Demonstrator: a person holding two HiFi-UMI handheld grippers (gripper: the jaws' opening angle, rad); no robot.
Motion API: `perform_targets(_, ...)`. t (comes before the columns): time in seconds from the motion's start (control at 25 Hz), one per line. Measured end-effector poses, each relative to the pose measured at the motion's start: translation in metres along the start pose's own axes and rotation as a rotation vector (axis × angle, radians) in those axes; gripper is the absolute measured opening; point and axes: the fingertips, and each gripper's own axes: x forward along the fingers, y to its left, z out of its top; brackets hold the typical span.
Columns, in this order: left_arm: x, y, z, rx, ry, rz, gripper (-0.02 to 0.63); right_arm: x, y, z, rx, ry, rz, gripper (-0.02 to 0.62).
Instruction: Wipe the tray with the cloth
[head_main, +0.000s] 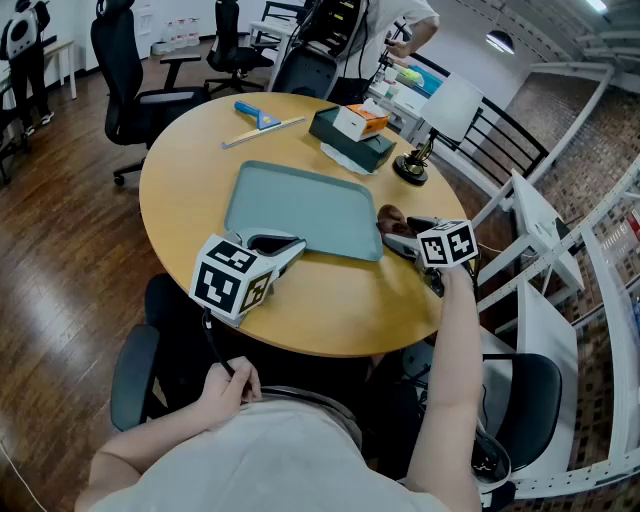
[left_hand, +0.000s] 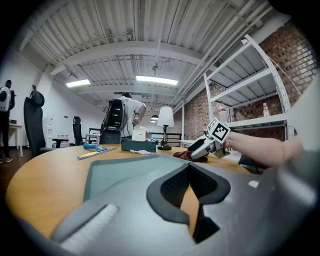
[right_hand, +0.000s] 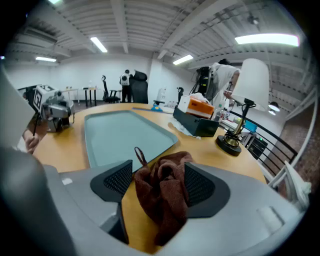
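A grey-green tray (head_main: 300, 208) lies in the middle of the round wooden table (head_main: 190, 170). My right gripper (head_main: 400, 238) rests on the table just off the tray's right edge, shut on a bunched brown cloth (head_main: 390, 215). In the right gripper view the cloth (right_hand: 162, 195) fills the gap between the pads, with the tray (right_hand: 120, 135) ahead and to the left. My left gripper (head_main: 272, 245) sits at the tray's near left corner, shut and holding nothing. Seen from the left gripper view, the tray (left_hand: 120, 172) stretches ahead of it and the right gripper (left_hand: 207, 145) sits beyond.
Behind the tray stand a dark tissue box (head_main: 350, 138) with an orange-and-white box (head_main: 360, 120) on it, a table lamp (head_main: 425, 140) and a blue-handled tool with a ruler (head_main: 260, 120). Office chairs (head_main: 130, 90) stand at the far side. White shelving (head_main: 560, 250) is on the right.
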Motion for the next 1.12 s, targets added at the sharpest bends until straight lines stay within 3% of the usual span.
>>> perform_targets(0.12, 0.001, 0.0, 0.004, 0.005, -0.005, -0.005, 0.014, 0.004, -0.009, -0.013, -0.044, 0.074, -0.02, 0.368)
perform_targets(0.24, 0.002, 0.003, 0.006, 0.008, -0.006, -0.003, 0.014, 0.017, -0.017, -0.023, -0.031, 0.116, -0.001, 0.365)
perform_targets(0.28, 0.003, 0.002, 0.005, 0.007, -0.005, -0.003, 0.014, 0.02, -0.021, -0.025, -0.018, 0.116, -0.012, 0.35)
perform_targets(0.36, 0.003, 0.0, 0.004, 0.006, -0.004, -0.005, 0.014, 0.018, -0.032, -0.026, 0.012, 0.105, -0.061, 0.189)
perform_targets(0.56, 0.001, 0.0, 0.004, 0.006, -0.005, -0.004, 0.014, 0.012, -0.039, -0.016, -0.012, 0.088, -0.133, 0.132)
perform_targets(0.72, 0.002, 0.0, 0.005, 0.007, -0.006, -0.003, 0.014, -0.011, -0.033, 0.04, -0.08, -0.072, -0.19, 0.129)
perform_targets(0.92, 0.003, 0.001, 0.004, 0.007, -0.005, -0.003, 0.014, 0.007, 0.004, 0.102, -0.245, -0.171, -0.132, 0.13)
perform_targets(1.12, 0.006, 0.002, 0.003, 0.006, -0.003, -0.003, 0.014, 0.077, 0.015, 0.106, -0.313, -0.076, -0.041, 0.13)
